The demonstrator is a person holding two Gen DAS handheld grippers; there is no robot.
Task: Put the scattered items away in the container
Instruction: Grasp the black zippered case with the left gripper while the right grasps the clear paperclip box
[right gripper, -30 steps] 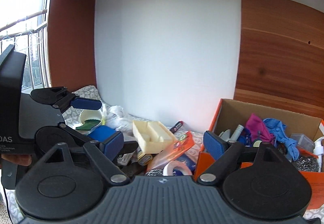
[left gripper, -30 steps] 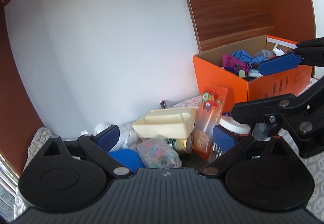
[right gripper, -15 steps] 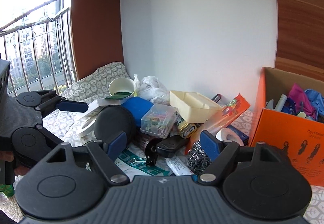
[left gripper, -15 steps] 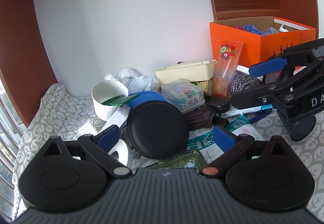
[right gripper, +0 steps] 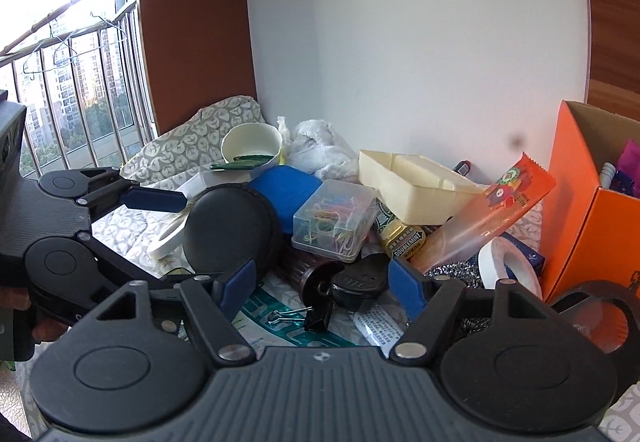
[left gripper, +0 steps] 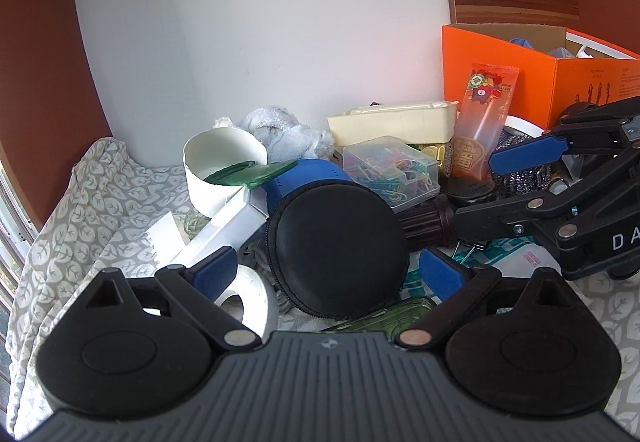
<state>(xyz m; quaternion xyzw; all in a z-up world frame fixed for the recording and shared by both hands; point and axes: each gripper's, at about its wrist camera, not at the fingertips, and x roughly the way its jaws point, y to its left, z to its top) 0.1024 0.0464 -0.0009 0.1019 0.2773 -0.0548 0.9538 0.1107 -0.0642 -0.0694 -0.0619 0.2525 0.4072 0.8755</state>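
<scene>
Both grippers, left (left gripper: 326,268) and right (right gripper: 322,282), are held wide and empty over the clutter; the round black case (left gripper: 338,248) should probably be straddled next.

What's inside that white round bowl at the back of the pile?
The white round bowl holds flat dark green pieces that lie across it and stick out over its front rim. The bowl's wall hides anything lower down, near the bottom.

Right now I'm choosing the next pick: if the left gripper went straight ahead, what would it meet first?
Most likely the round black zippered case, centred between the open left gripper fingers; depth is uncertain.
</scene>
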